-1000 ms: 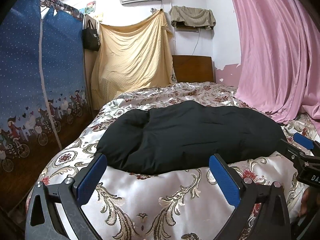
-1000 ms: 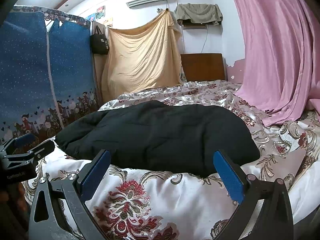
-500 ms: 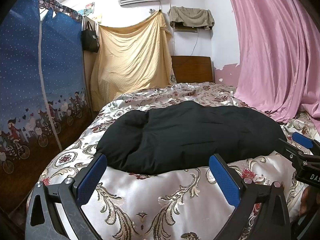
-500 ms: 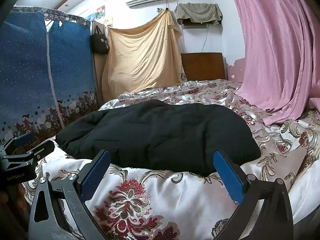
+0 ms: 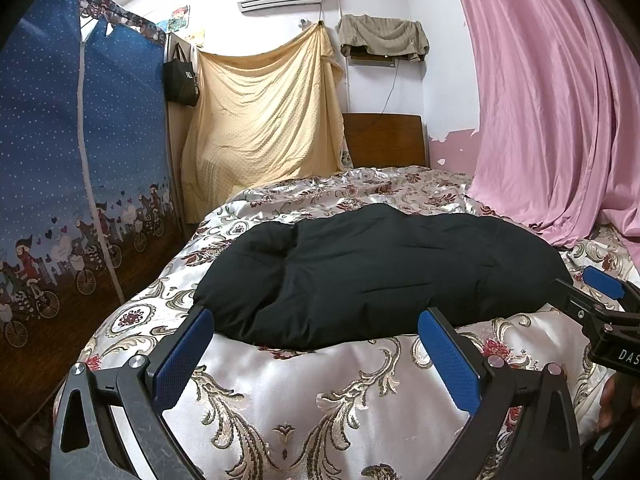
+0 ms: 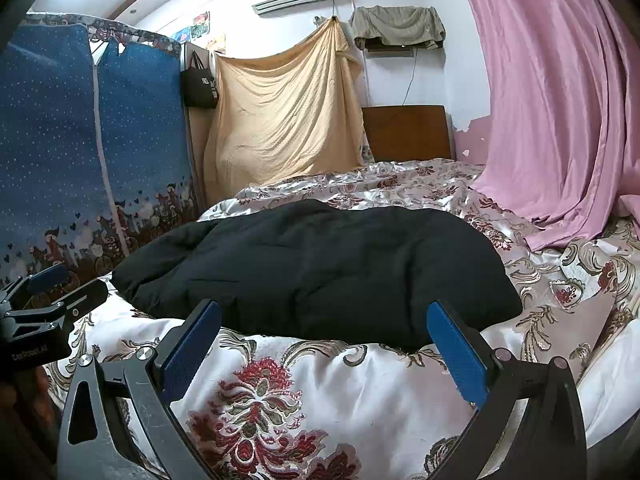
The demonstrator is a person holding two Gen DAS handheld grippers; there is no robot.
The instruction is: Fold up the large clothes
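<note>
A black padded garment (image 5: 372, 272) lies folded in a thick bundle across the bed; it also shows in the right wrist view (image 6: 320, 268). My left gripper (image 5: 316, 344) is open and empty, held just short of the bundle's near edge over the bedspread. My right gripper (image 6: 324, 340) is open and empty, also just short of the near edge. The right gripper shows at the right edge of the left wrist view (image 5: 600, 300), and the left gripper at the left edge of the right wrist view (image 6: 44, 292).
The bed has a shiny floral bedspread (image 5: 320, 396). A blue fabric wardrobe (image 5: 80, 160) stands on the left. A pink curtain (image 5: 552, 120) hangs on the right and touches the bed. A yellow sheet (image 5: 264, 120) and wooden headboard (image 5: 384, 140) are behind.
</note>
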